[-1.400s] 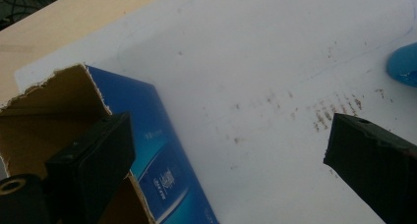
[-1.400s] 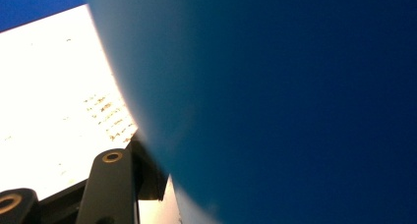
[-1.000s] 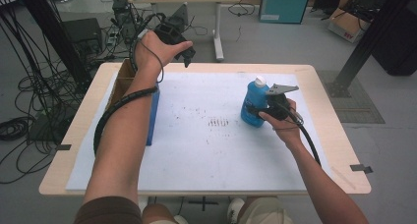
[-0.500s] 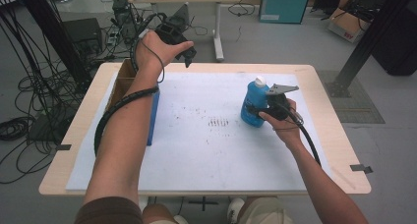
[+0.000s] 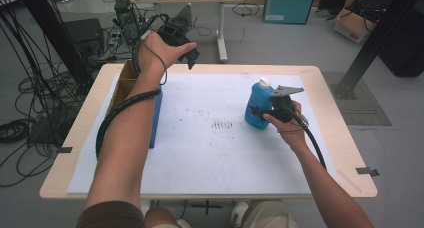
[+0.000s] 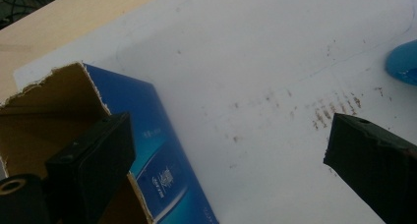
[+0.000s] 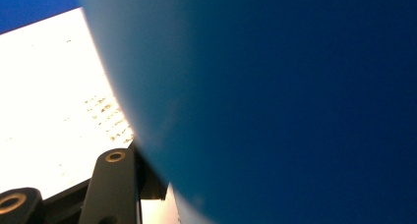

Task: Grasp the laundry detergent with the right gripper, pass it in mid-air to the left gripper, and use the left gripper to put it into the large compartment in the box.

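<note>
A blue bottle point(image 5: 255, 105) with a white cap stands upright on the white mat point(image 5: 210, 153), right of centre. My right gripper point(image 5: 267, 109) is shut on its body from the right side. In the right gripper view the bottle point(image 7: 270, 101) is pressed close to the camera, beside one black finger point(image 7: 112, 184). My left gripper point(image 5: 191, 58) is held above the table's far left edge. In the left gripper view it point(image 6: 231, 150) is open, jaws wide apart and empty, over a blue box point(image 6: 164, 155) with a torn open cardboard top.
The blue box point(image 5: 156, 119) lies along the mat's left edge, its open brown inside point(image 5: 122, 88) toward the far corner. Brown smudges point(image 5: 222, 123) mark the mat's middle. Cables, a desk and black posts stand on the floor beyond the wooden table point(image 5: 340, 138).
</note>
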Action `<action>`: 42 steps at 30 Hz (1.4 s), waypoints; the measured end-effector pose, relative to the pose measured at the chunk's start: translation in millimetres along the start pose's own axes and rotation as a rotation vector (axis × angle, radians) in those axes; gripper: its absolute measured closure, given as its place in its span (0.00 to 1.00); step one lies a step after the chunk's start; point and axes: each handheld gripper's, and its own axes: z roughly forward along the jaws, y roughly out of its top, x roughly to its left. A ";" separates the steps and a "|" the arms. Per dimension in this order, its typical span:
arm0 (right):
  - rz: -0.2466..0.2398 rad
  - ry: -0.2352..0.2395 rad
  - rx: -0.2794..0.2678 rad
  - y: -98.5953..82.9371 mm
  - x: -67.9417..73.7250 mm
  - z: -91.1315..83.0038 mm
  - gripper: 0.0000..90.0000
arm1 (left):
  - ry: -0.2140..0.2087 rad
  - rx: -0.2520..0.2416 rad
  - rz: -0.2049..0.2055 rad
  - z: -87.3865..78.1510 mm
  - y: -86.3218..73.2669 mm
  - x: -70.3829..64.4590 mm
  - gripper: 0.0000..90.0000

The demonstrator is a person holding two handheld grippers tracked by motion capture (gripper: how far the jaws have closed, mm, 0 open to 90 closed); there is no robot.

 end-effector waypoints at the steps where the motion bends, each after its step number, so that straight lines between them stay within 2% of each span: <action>1: -0.001 0.000 0.001 0.0 0.0 -0.1 0.46 | 0.001 -0.003 0.000 -0.1 0.1 -0.1 0.06; 42: 0.005 0.001 0.001 -0.1 0.0 -0.1 0.47 | 0.002 -0.004 0.005 -0.8 -0.4 -1.8 0.06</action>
